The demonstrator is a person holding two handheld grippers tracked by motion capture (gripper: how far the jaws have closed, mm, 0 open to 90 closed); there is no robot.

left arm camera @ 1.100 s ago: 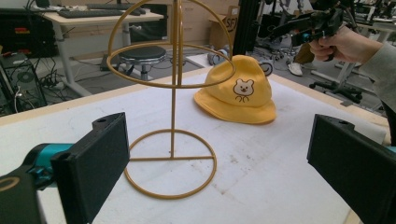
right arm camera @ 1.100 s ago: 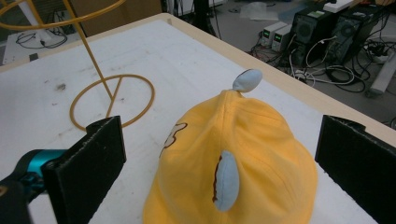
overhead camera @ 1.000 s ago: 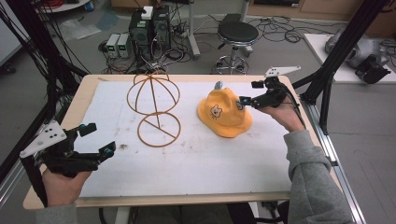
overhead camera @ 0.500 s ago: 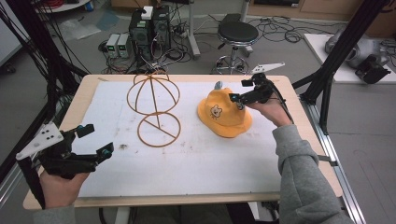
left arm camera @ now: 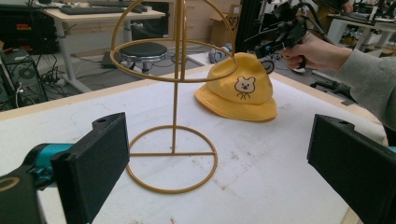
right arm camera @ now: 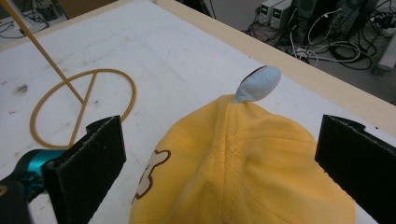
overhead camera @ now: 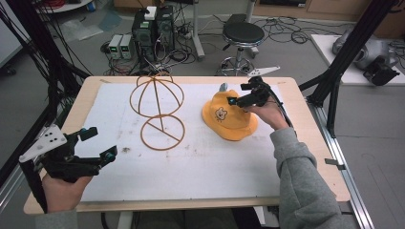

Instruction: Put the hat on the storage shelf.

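1. While my right hand-held gripper (overhead camera: 244, 97) hangs over the crown of the hat (overhead camera: 228, 119), its jaws are spread wide and touch nothing; in the right gripper view the crown sits between and below them.
2. My left hand-held gripper (overhead camera: 98, 144) is at the near left corner of the surface (overhead camera: 305, 157), well apart from everything else, jaws also spread and empty.
3. Yellow and soft, the hat lies brim-down on the white mat (overhead camera: 200, 167), on the right half of the surface, with a bear face (left arm camera: 244, 86) on its front and a small pale blue ear (right arm camera: 258, 83) standing up at the far side of the crown.
4. Whether anything is under the hat I cannot tell.
5. To the left of the hat, near it but apart, stands the stand (overhead camera: 160, 112): a thin golden wire frame with a round base ring (left arm camera: 173, 158) flat on the mat, an upright post and a domed cage of hoops on top.
6. That cage holds nothing; the hoops are bare.
7. From the left gripper view the stand is straight ahead, with the hat behind and to its right.
8. Beyond the surface, a stool (overhead camera: 242, 36) and some cabled boxes (overhead camera: 154, 26) are on the floor.
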